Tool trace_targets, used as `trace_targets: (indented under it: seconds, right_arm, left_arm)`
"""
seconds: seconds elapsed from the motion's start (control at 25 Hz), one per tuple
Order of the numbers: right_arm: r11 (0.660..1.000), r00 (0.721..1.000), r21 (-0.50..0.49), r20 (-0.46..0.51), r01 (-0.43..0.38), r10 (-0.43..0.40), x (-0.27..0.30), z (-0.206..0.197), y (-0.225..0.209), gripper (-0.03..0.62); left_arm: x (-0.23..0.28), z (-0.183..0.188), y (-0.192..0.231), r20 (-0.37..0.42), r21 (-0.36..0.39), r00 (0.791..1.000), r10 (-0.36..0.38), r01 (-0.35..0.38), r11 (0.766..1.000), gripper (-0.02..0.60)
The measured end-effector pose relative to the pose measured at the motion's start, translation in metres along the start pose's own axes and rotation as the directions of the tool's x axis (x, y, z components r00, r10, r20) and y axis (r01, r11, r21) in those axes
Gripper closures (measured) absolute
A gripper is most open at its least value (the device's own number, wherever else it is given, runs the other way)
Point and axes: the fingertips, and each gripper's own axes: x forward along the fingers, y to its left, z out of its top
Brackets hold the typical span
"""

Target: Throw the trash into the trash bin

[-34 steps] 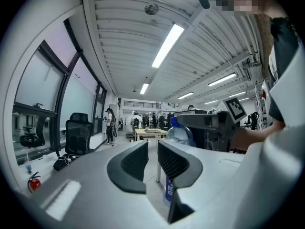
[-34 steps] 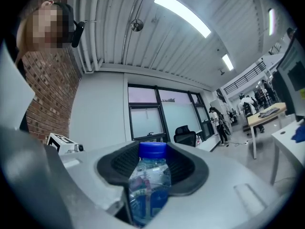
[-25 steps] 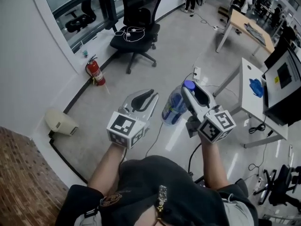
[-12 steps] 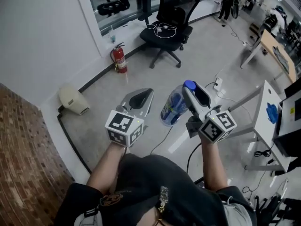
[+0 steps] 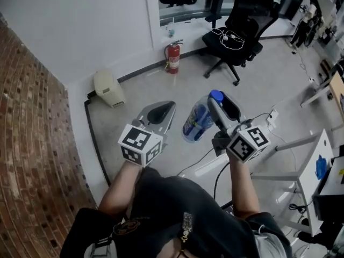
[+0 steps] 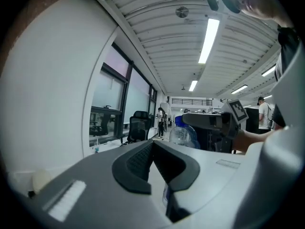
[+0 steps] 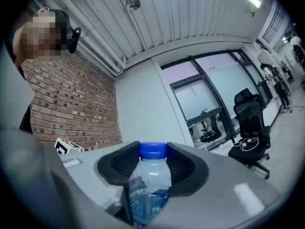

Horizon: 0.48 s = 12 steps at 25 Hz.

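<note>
A clear plastic bottle (image 5: 196,121) with a blue cap and a blue label hangs in front of me, and my right gripper (image 5: 215,98) is shut on it near the neck. In the right gripper view the bottle (image 7: 150,185) fills the gap between the black pads (image 7: 187,168), cap up. My left gripper (image 5: 161,112) is beside it on the left, shut, with its tips together and nothing in it. From the left gripper (image 6: 153,144) view, the bottle (image 6: 183,135) shows to the right. A beige bin (image 5: 109,88) stands on the floor by the white wall, ahead and to the left.
A red fire extinguisher (image 5: 172,58) stands at the wall, right of the bin. A black office chair (image 5: 239,36) is further right. A brick wall (image 5: 32,144) runs along the left. Desk legs (image 5: 301,149) and floor cables (image 5: 199,165) lie to the right.
The view has swung left: the brick wall now fills the left side, and bin, extinguisher and chair have shifted right. Both grippers keep their pose, the right still gripping the bottle.
</note>
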Motion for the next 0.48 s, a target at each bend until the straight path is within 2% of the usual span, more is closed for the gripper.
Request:
trace_targets:
  seconds: [0.24, 0.48]
  right_arm:
    - [0.992, 0.99, 0.005, -0.055, -0.129, 0.129, 0.074, -0.025, 0.05, 0.416]
    - [0.98, 0.973, 0.007, -0.115, -0.2, 0.2, 0.148, -0.053, 0.097, 0.416]
  left_arm:
    - [-0.049, -0.008, 0.07, 0.002, -0.041, 0.994, 0.11, -0.11, 0.993, 0.575]
    - [-0.09, -0.015, 0.144, 0.012, -0.081, 0.983, 0.181, -0.179, 0.98, 0.575]
